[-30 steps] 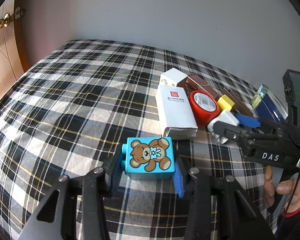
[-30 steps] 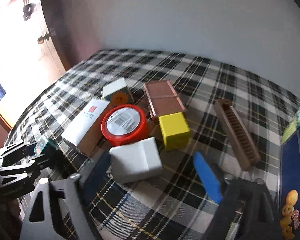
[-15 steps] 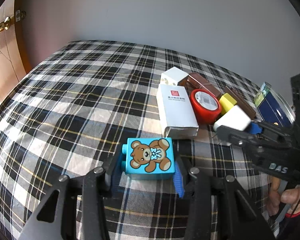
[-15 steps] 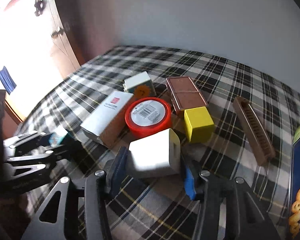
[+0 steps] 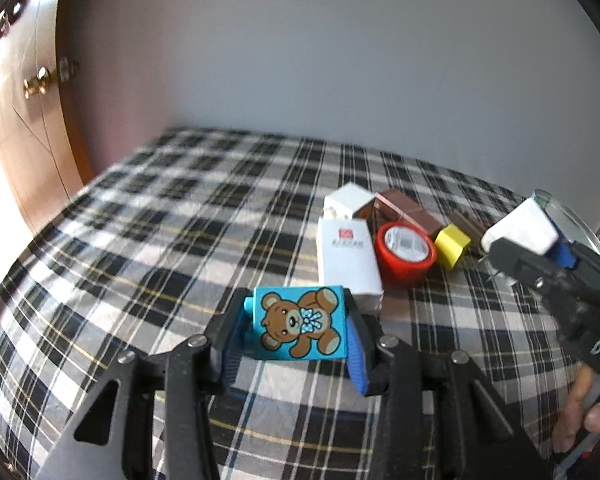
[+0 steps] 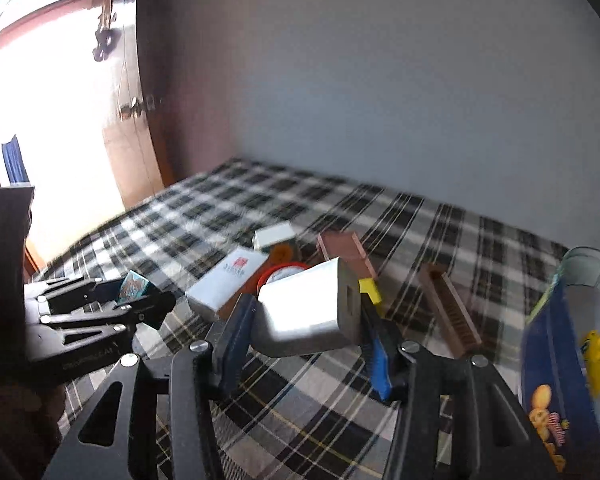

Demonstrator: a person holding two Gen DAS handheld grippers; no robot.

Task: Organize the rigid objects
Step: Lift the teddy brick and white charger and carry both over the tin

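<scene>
Both grippers have risen since a second ago. The left gripper [image 5: 298, 338] pinches the teddy-bear block [image 5: 300, 323] as before, now lifted clear of the plaid cloth [image 5: 160, 248], block tilted. The right gripper [image 6: 306, 334], spread around the white block [image 6: 312, 308] a second ago, now clamps it between both pads and holds it raised off the cloth, tilted.

Containers: a clear glass bowl [image 6: 588, 268] at far right holds a dark blue box [image 6: 560, 360] with cartoon print, standing on end; blurred, other contents cannot be told.

Beyond the grippers the cluster lies unchanged: white carton [image 5: 346, 256], red tape roll [image 5: 405, 251] touching it, yellow cube [image 5: 452, 246] just beside the roll. Farther back, a small white box [image 5: 348, 200] and brown box [image 5: 404, 210]. The brown comb-like bar [image 6: 450, 310] lies apart to the right.
</scene>
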